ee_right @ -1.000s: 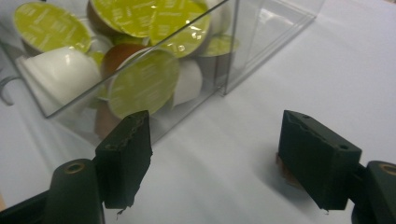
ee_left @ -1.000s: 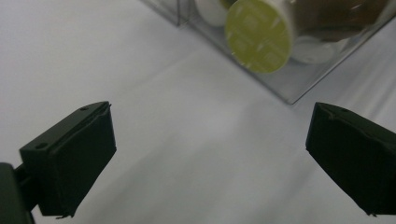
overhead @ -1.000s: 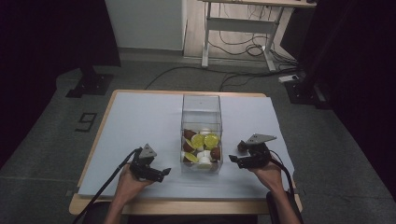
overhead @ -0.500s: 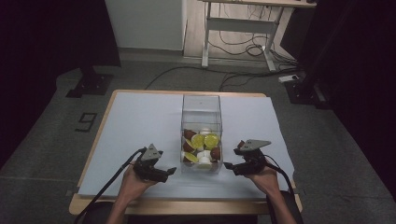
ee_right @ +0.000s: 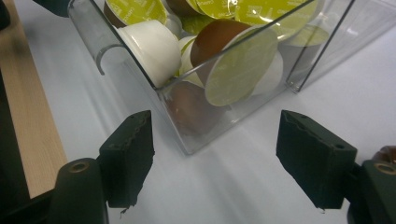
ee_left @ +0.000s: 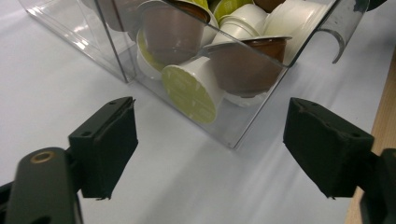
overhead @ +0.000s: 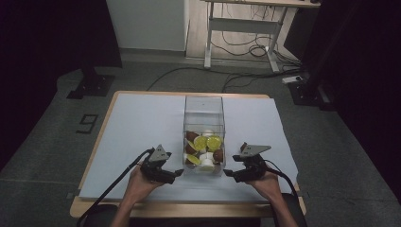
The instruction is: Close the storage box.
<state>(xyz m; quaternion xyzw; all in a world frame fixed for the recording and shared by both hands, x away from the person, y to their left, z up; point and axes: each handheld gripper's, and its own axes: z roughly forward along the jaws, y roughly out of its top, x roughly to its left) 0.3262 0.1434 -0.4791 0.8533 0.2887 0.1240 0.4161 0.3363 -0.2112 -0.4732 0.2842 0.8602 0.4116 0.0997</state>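
Clear capsule box: left gripper and right gripper, jaws wide and empty, have closed in on its near corners, ready to grasp.

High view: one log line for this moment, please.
left hand-held gripper: open, at box's near-left corner | right hand-held gripper: open, at near-right corner | clear box: upright on table, holds capsules | contact: none seen

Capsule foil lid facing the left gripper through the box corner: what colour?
Yellow-green, on a white capsule inside the clear box; the left gripper view shows it best.
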